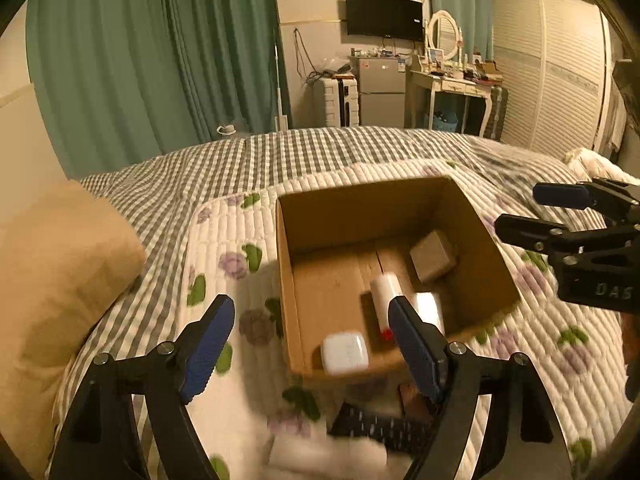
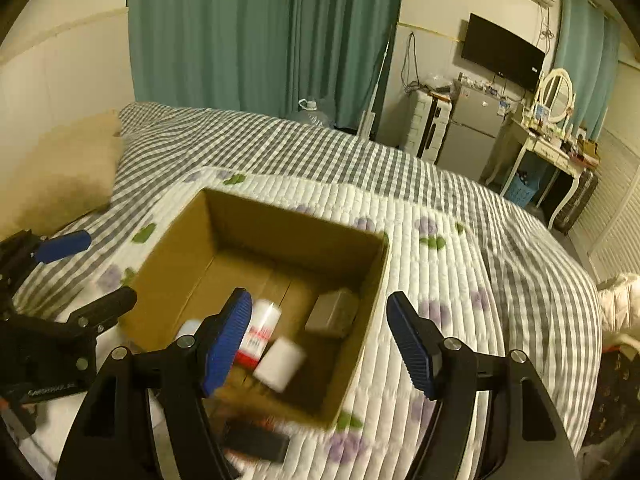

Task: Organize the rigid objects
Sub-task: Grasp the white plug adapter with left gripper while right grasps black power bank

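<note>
Left wrist view: left gripper jaws spread wide, holding nothing, above near-left corner of cardboard box on floral quilt. Box holds 4 items: white case at near edge, white tube, grey block at far right, white cylinder. Right gripper also released, empty, over box's right wall. Dark remote on quilt beside box's near edge.
</note>
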Demonstrator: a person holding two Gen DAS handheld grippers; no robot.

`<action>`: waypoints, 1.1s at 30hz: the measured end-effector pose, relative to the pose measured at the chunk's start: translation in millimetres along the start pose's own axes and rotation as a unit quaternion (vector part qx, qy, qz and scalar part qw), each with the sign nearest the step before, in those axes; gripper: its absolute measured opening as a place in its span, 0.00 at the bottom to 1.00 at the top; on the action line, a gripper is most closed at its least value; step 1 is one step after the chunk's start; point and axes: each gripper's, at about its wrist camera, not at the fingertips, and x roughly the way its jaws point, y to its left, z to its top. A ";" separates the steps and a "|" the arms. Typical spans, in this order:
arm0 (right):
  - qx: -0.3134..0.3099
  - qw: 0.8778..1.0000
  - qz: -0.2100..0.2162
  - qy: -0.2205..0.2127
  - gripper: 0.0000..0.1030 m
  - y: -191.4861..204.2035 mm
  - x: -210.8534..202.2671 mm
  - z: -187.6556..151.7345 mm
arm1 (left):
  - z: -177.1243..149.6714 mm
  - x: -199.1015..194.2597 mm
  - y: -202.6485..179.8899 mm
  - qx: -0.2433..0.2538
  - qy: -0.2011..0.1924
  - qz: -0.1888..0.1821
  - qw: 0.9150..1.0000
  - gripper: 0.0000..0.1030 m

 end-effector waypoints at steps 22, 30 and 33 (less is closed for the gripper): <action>0.037 0.987 0.020 0.158 0.86 44.5 71.9 -121.6 | -99.9 5.3 -3.7 -0.015 0.069 0.024 0.997 0.93; 0.083 0.978 0.042 0.184 0.78 38.7 106.7 -128.4 | -103.0 18.1 9.1 -0.058 0.093 0.036 0.993 0.93; 0.092 0.976 0.060 0.186 0.67 36.1 110.9 -132.5 | -105.4 19.8 11.4 -0.074 0.101 0.030 0.992 0.93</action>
